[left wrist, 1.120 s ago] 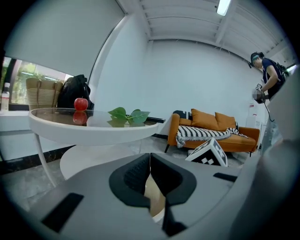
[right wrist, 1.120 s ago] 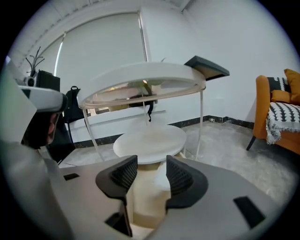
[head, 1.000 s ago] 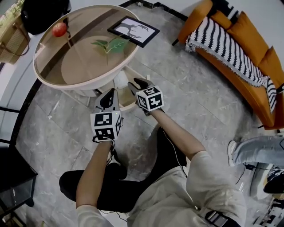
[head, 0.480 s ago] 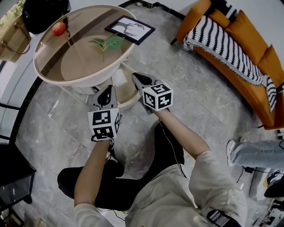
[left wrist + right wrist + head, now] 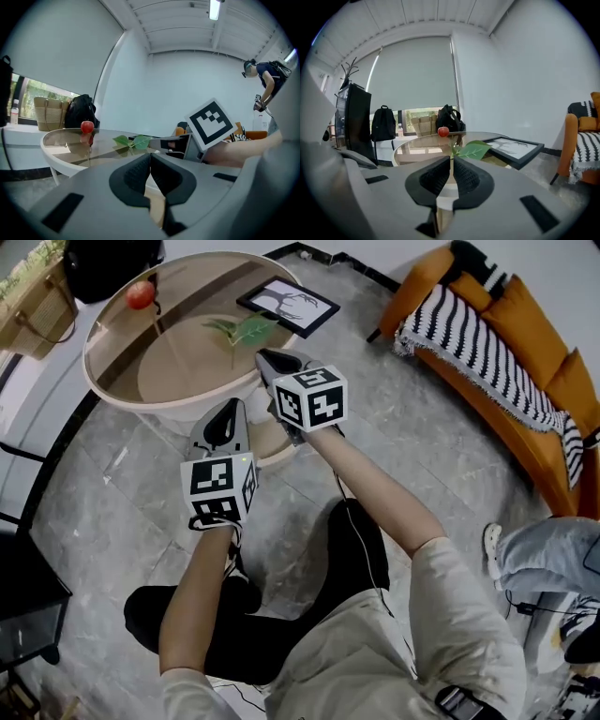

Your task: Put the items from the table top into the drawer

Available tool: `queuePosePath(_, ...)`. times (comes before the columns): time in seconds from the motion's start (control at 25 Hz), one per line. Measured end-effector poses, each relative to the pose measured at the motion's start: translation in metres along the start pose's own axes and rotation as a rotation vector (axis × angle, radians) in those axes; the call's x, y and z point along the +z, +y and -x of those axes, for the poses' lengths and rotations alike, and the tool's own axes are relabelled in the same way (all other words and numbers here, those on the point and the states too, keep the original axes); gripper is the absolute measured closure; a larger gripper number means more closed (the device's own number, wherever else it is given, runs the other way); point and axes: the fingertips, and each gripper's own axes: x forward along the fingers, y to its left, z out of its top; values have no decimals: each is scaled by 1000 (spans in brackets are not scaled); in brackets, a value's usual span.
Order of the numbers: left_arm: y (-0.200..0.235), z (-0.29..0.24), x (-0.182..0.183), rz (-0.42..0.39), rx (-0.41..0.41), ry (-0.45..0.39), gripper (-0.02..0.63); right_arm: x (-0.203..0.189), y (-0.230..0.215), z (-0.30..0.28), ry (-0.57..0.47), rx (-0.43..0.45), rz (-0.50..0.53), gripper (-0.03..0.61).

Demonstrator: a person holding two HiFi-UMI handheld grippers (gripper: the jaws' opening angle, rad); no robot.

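Observation:
On the round glass table (image 5: pixel 112 381) lie a red apple (image 5: pixel 141 294), a green leaf sprig (image 5: pixel 242 329) and a black picture frame (image 5: pixel 288 306). My right gripper (image 5: pixel 263 356) is shut and empty, with its tips at the table's near rim just short of the leaf sprig (image 5: pixel 473 150). Past my right gripper (image 5: pixel 452 161) stand the apple (image 5: pixel 443 131) and the frame (image 5: pixel 513 147). My left gripper (image 5: pixel 225 412) sits lower, in front of the open cream drawer (image 5: pixel 272 454) under the table. My left gripper (image 5: pixel 150 157) is shut with nothing in it.
An orange sofa (image 5: pixel 497 343) with a striped blanket fills the right side. A black bag (image 5: pixel 103 263) and a woven basket (image 5: pixel 33 306) stand behind the table. Another person's leg (image 5: pixel 553 554) is at the right, and dark furniture (image 5: pixel 23 596) at the lower left.
My right gripper has risen from the drawer to the table's rim and its jaws have come together. My left gripper has risen a little.

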Motion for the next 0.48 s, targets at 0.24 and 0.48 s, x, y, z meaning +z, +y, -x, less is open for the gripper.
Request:
queuePosePath(0.24, 15, 4, 21, 46, 18, -49, 592, 20, 16, -40, 66, 50, 134, 530)
queuePosePath(0.48, 32, 7, 31, 59, -11, -98, 592, 26, 22, -91, 187, 40, 277, 436)
